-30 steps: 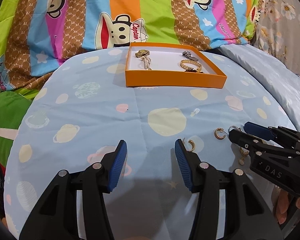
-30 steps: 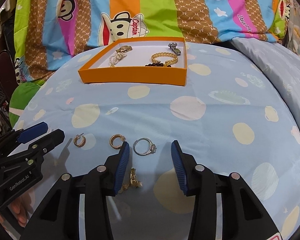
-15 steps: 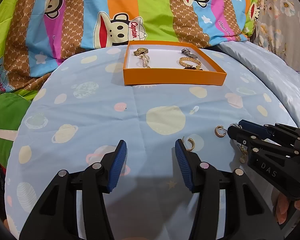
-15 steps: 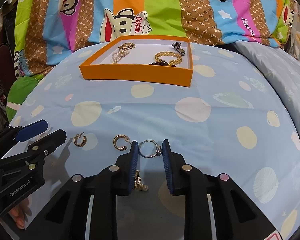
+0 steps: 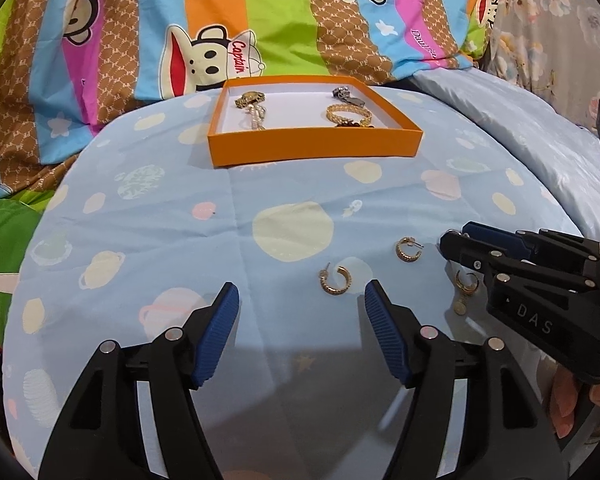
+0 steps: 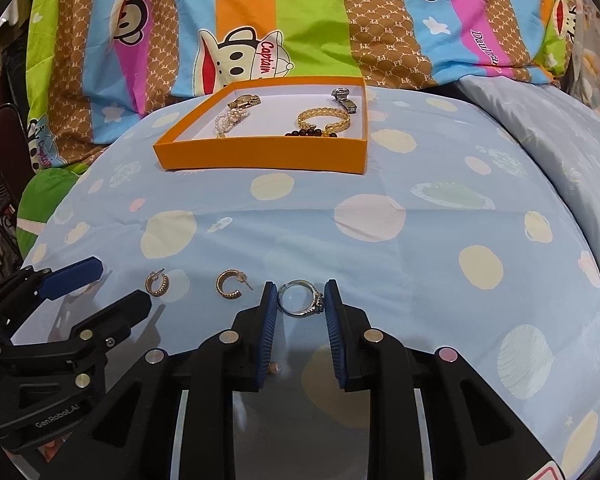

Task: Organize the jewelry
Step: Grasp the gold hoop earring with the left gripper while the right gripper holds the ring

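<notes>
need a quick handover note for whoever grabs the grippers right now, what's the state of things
Right gripper: shut on the silver ring, which lies on the blue sheet, not yet lifted.
Left gripper: open and empty, hovering near the two gold hoop earrings.
Done: the orange box already holds a gold watch, pearl piece, gold bracelet, dark beads and silver watch.
Left: box the ring, both hoops and the drop earring lying beside the right gripper.

Since a second ago the right gripper [image 6: 300, 300] at the lower centre of its frame has narrowed from wide open to clamp the silver ring [image 6: 301, 299].
</notes>
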{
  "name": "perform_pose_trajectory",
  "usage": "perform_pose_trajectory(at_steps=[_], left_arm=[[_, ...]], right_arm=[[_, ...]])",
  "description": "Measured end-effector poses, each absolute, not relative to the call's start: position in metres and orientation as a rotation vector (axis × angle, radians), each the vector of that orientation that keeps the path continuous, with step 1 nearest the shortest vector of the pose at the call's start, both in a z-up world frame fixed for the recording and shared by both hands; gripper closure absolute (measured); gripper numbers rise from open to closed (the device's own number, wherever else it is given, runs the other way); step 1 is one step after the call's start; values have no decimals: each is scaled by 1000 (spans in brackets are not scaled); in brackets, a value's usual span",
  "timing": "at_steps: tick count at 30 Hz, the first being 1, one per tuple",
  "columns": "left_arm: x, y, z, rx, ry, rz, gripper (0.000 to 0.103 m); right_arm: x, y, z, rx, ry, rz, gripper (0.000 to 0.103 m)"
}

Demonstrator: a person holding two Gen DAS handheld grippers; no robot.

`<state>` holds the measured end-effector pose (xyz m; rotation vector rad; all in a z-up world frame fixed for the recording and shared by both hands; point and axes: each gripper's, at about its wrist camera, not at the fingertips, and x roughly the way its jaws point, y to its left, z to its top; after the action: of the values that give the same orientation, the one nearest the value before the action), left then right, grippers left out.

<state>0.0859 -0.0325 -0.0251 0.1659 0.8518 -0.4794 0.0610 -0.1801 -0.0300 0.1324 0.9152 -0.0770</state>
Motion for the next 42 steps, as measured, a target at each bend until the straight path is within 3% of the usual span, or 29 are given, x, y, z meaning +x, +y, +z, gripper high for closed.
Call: perform_pose_trajectory(at_steps=[11,18,29,36,42], left_arm=[[90,-45,-31,189,884,-456,47],[90,-49,-31,203,877,-475,64],[89,-50,-30,201,875,-482,74],[89,-50,-29,197,874,-491,87],[89,-48,-28,177,873,-503,87]], right_arm=[[58,-181,-29,136,913,-68,80],[58,-181,-29,138,913,-68,80],[57,-180,-29,138,914,-67,80],[56,-178,-29,138,915,-65,80],[55,-177,-30,142,915,-63,80]])
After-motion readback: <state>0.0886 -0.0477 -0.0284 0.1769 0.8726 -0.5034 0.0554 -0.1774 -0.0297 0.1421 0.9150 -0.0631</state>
